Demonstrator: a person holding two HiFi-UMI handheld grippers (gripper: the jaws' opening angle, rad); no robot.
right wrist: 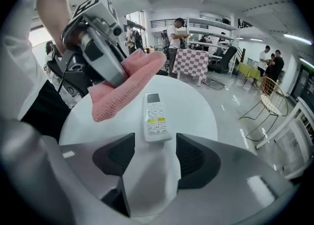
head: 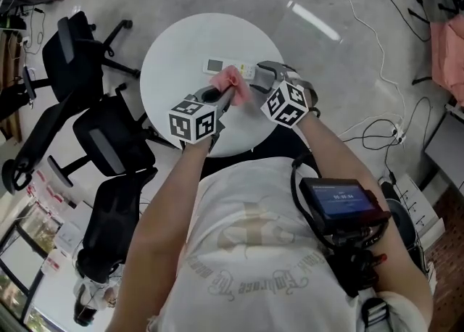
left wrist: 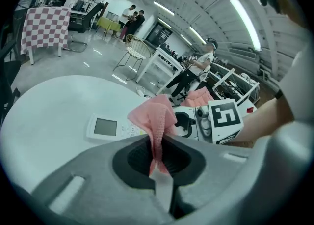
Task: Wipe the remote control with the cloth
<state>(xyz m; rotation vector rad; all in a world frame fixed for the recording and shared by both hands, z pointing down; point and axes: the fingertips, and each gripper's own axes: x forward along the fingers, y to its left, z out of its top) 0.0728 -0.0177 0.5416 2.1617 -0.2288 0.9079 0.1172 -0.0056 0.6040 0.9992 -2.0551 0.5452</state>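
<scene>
A white remote control [head: 229, 68] with a small screen lies on the round white table [head: 174, 62], towards its far side. My left gripper [head: 225, 96] is shut on a pink cloth [head: 237, 84], which bunches just above the remote's right part. The left gripper view shows the cloth [left wrist: 156, 118] pinched between the jaws, and the remote [left wrist: 110, 128] lies beyond it. My right gripper [head: 264, 72] stands open beside the remote's right end. Its own view shows nothing between the jaws, with the remote [right wrist: 156, 116] just ahead and the cloth [right wrist: 122, 89] to the left.
Black office chairs [head: 101, 135] crowd the table's left side. Cables [head: 377, 131] trail over the floor to the right. A checkered table [right wrist: 192, 66] and several people stand far off in the room.
</scene>
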